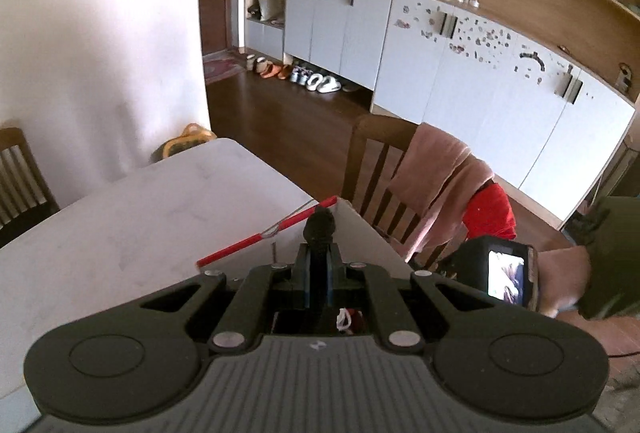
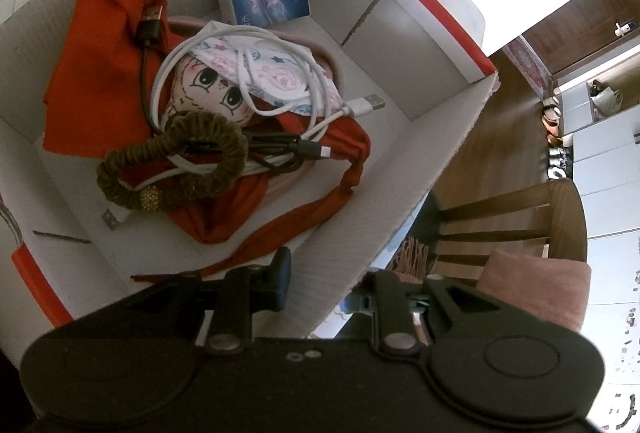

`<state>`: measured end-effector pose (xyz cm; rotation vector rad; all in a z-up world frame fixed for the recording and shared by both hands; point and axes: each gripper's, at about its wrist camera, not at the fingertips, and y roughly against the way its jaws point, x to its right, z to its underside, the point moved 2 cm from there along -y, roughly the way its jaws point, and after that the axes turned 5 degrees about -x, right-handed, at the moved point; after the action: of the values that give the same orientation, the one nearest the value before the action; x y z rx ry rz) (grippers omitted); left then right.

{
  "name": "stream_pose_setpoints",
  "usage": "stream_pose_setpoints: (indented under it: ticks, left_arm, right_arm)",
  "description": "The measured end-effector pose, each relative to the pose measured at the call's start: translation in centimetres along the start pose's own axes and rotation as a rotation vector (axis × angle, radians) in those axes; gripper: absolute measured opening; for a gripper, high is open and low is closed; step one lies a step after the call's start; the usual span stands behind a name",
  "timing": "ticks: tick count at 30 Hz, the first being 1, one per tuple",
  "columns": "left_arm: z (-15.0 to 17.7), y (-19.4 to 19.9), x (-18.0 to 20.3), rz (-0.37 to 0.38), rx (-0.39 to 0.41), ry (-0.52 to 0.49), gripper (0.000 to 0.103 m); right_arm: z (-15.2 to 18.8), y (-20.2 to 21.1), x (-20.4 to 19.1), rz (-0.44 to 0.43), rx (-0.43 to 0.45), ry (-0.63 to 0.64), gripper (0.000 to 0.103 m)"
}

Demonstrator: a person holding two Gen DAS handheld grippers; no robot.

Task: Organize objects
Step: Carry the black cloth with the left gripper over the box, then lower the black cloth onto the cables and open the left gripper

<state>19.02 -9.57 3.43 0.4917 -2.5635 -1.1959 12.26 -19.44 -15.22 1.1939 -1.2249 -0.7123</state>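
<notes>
one dark object (image 1: 319,225) sits clamped in your left gripper (image 1: 318,253), beside the box (image 2: 420,173); your right gripper (image 2: 320,293) grips the box's near wall.

A white table (image 1: 132,217) carries a white box (image 1: 352,229) with red trim at its near right edge. The rest shows bare top.

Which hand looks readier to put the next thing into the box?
Left. The left gripper is shut on a dark item right by the box rim. The right gripper is clamped on the box wall, apparently steadying it, so it is not free.
</notes>
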Motion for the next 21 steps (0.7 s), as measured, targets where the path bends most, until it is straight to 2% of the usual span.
stream_pose_setpoints:
  ticks: [9,21]
  left_arm:
    - [-0.5,-6.9,0.6,-0.001,-0.065,-0.010,0.006]
    - [1.7,-13.6,0.7,0.013,-0.179,-0.011,0.006]
  right_arm:
    - [0.0,0.0,0.0,-0.002,0.003,0.006,0.022]
    - [0.0,-0.2,0.1,-0.011,0.004,0.004,0.022]
